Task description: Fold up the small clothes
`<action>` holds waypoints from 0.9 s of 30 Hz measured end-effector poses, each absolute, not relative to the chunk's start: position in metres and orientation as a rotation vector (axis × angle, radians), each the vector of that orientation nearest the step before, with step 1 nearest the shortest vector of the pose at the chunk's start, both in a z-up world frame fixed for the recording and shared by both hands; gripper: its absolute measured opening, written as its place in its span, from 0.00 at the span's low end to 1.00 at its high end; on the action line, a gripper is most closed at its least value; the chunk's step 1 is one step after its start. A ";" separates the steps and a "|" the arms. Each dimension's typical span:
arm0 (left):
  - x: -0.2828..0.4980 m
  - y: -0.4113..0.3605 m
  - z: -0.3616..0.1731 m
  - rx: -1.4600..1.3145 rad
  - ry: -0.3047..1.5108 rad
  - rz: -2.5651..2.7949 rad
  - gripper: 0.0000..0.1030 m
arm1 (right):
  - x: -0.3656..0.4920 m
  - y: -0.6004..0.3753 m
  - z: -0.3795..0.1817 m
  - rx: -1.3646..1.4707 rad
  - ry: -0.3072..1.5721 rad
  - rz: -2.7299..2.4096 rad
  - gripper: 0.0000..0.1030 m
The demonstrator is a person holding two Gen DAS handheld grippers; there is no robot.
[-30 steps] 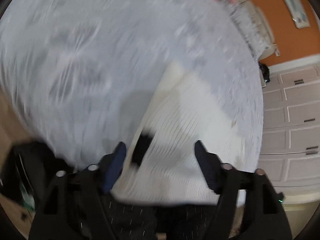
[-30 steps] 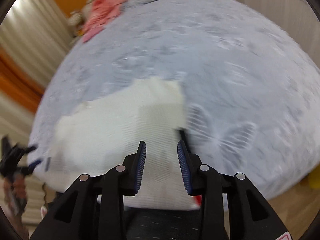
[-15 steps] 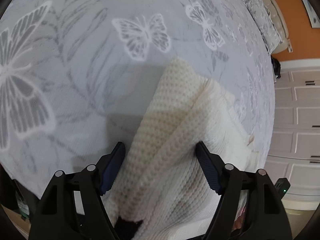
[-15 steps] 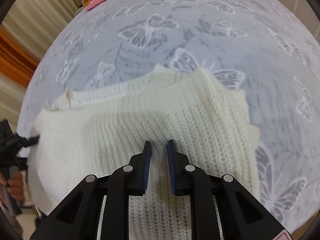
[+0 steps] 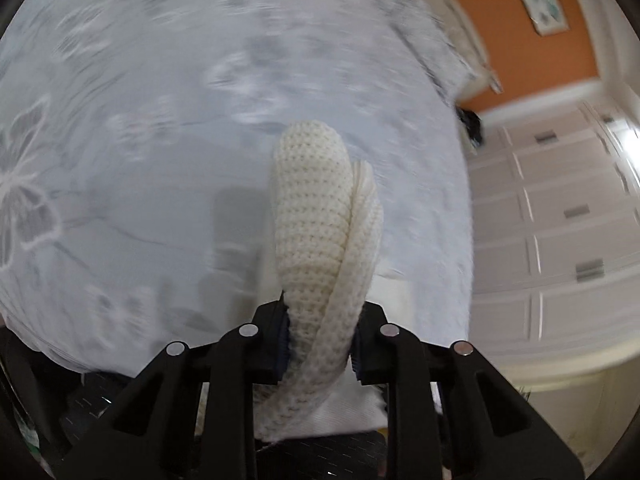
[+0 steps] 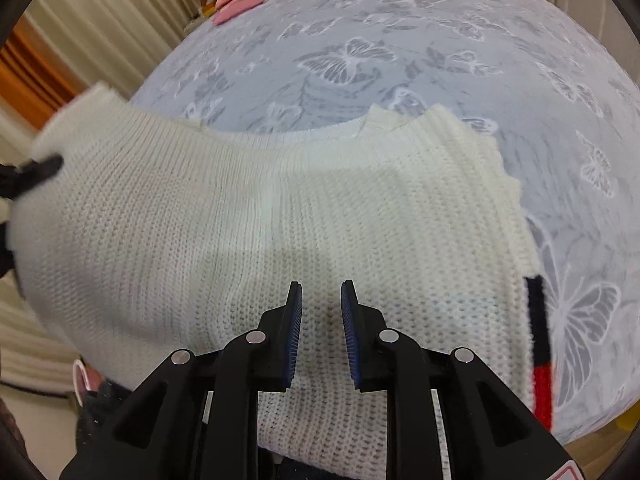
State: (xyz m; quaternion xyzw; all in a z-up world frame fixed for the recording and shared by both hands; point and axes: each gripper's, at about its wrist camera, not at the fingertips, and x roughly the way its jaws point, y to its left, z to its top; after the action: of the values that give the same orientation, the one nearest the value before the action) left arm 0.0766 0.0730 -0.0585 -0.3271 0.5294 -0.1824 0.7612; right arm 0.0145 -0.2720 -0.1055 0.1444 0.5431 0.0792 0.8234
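On the bed point(image 6: 400, 40) the cream knit sweater point(image 6: 280, 220) lies wide across, its left edge bunched between the left gripper point(image 5: 320, 336) as those fingers close on it, while the right gripper point(image 6: 321, 320), fingers opening narrowly and empty, hovers over the near hem.

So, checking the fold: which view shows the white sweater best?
Right wrist view: the white sweater spreads across the bedspread, neckline visible. Left wrist view shows only a bunched fold between the closing left gripper.
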 end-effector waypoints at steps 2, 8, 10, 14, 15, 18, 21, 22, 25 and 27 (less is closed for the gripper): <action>0.078 0.031 -0.036 -0.638 1.147 -0.443 0.23 | 0.009 -0.286 -0.102 0.353 1.140 0.157 0.19; 0.084 -0.097 -0.074 -0.450 1.235 -0.493 0.36 | -0.017 -0.338 -0.101 0.452 1.112 0.090 0.21; 0.079 -0.116 -0.100 -0.445 1.272 -0.458 0.36 | -0.028 -0.353 -0.100 0.475 1.108 0.072 0.24; 0.050 -0.099 -0.089 -0.628 1.254 -0.507 0.65 | -0.049 -0.380 -0.092 0.540 1.086 0.077 0.33; 0.043 -0.089 -0.077 -0.645 1.223 -0.529 0.67 | -0.051 -0.382 -0.089 0.559 1.078 0.096 0.36; 0.024 -0.056 -0.033 -0.588 1.102 -0.511 0.78 | -0.050 -0.381 -0.081 0.629 1.062 0.160 0.59; 0.011 -0.012 -0.011 -0.457 1.014 -0.377 0.80 | -0.035 -0.368 -0.084 0.677 1.084 0.232 0.70; 0.008 -0.006 -0.008 -0.424 1.001 -0.344 0.80 | -0.028 -0.363 -0.088 0.689 1.111 0.243 0.71; 0.004 0.009 -0.007 -0.330 0.972 -0.266 0.80 | -0.006 -0.344 -0.107 0.717 1.199 0.247 0.71; 0.002 0.017 -0.013 -0.323 0.981 -0.266 0.80 | 0.005 -0.329 -0.117 0.708 1.239 0.260 0.64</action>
State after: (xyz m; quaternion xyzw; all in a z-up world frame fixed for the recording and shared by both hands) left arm 0.0022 0.0166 -0.0127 -0.1541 0.4675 -0.1267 0.8612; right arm 0.0053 -0.3291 -0.1169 0.3237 0.5665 0.1189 0.7484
